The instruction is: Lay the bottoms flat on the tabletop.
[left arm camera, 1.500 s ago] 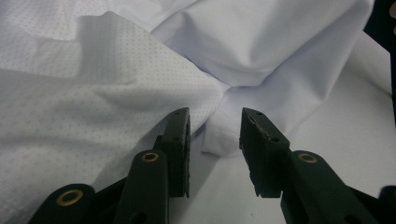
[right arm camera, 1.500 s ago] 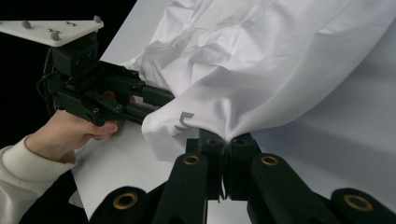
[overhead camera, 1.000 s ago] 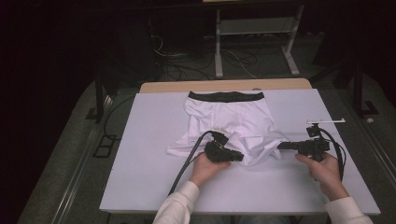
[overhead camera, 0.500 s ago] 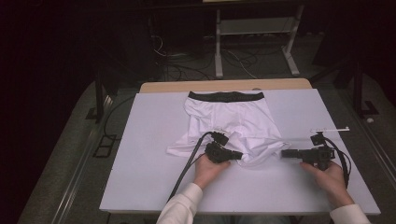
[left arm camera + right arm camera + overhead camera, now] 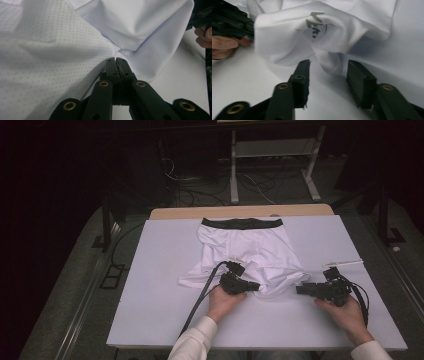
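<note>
Two grippers work the near hem of a pair of white stretch-fabric boxer shorts with a dark waistband (image 5: 250,252), which lies flat near the middle of the white table (image 5: 150,310). Nearest us, the left gripper (image 5: 254,286) has its jaws pressed together, pinching a fold of the near leg hem; in its own view the fabric bunches right at the tips (image 5: 116,60). To the right, we hold the right gripper (image 5: 299,290) level, pointing left at the bunched right leg. Its jaws have just been opening and stand about half apart, a fold of hem (image 5: 329,65) just beyond the tips, ungripped. Farther off, the garment's long axis runs near to far, legs toward us, waistband at the far edge. A thin white stick (image 5: 342,263) lies right of it.
</note>
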Demonstrator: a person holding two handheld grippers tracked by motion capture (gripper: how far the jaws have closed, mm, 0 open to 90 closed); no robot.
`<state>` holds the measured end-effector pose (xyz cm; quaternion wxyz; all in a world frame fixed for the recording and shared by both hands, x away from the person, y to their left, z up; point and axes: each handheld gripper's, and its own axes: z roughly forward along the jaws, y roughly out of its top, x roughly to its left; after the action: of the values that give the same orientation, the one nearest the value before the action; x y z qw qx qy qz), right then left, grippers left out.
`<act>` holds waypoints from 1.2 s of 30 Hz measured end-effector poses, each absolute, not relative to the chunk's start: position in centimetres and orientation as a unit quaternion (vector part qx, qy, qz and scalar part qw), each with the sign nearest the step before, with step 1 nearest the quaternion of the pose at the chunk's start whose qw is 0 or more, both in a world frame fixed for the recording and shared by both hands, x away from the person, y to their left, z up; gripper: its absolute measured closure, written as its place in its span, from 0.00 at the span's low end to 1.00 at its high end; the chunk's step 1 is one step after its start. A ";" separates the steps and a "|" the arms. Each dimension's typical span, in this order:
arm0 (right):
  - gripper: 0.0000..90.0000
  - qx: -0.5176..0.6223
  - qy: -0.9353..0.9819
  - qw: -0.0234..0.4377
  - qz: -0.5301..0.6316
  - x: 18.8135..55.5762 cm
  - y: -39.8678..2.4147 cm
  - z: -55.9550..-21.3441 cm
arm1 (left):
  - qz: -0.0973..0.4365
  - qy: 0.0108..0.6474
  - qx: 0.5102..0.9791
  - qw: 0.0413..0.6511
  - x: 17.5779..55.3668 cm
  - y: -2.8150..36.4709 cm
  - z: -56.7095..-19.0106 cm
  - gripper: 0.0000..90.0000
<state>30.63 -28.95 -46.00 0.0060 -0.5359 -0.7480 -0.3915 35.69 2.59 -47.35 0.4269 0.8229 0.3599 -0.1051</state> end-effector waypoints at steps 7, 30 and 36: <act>0.96 -0.544 -0.750 0.015 -0.376 31.4 -28.5 -46.2 | -0.101 0.360 0.824 0.426 35.5 2.5 -47.2 0.99; 0.97 -0.535 -0.716 0.155 -0.422 25.8 -33.9 -45.0 | -0.090 0.290 0.854 0.422 26.7 3.1 -44.2 0.99; 0.97 -0.530 -0.723 0.170 -0.410 24.8 -34.4 -45.3 | -0.085 0.276 0.859 0.422 25.3 3.0 -44.4 0.99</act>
<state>24.81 -34.43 -45.29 0.1698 -0.5298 -0.7228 -0.4099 25.25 2.99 -44.43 0.4224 0.8593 0.2756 -0.0846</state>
